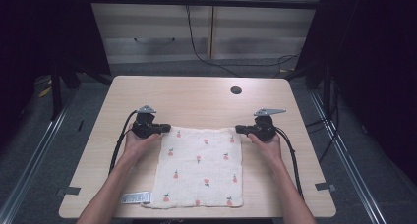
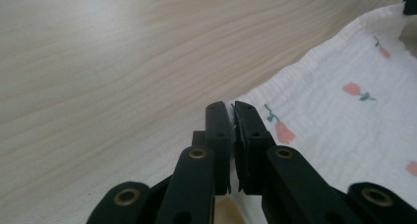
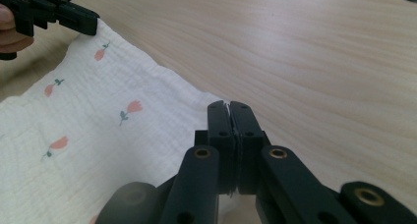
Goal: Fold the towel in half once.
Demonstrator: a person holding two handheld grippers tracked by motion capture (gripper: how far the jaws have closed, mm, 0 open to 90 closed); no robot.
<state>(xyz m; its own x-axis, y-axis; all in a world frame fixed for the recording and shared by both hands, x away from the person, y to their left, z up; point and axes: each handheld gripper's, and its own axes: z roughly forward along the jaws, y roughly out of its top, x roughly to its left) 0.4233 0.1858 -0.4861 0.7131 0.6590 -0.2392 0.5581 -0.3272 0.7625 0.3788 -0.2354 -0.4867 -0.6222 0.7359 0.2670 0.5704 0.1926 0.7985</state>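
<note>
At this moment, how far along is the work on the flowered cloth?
Early stage. Done: the cloth lies spread flat on the table, and both far corners are pinched, one by the left gripper, one by the right gripper, jaws closed on the fabric in both gripper views. In hand: that two-corner grip. Left: probably any fold or lift; none shows yet.

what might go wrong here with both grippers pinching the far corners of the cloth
1. Each grip looks shallow: the left gripper and right gripper pinch only the very edge of the cloth, so a corner may slip out when lifted.
2. The cloth's near edge and its label lie close to the table edge, so pulling toward the person could drag them over it.
</note>
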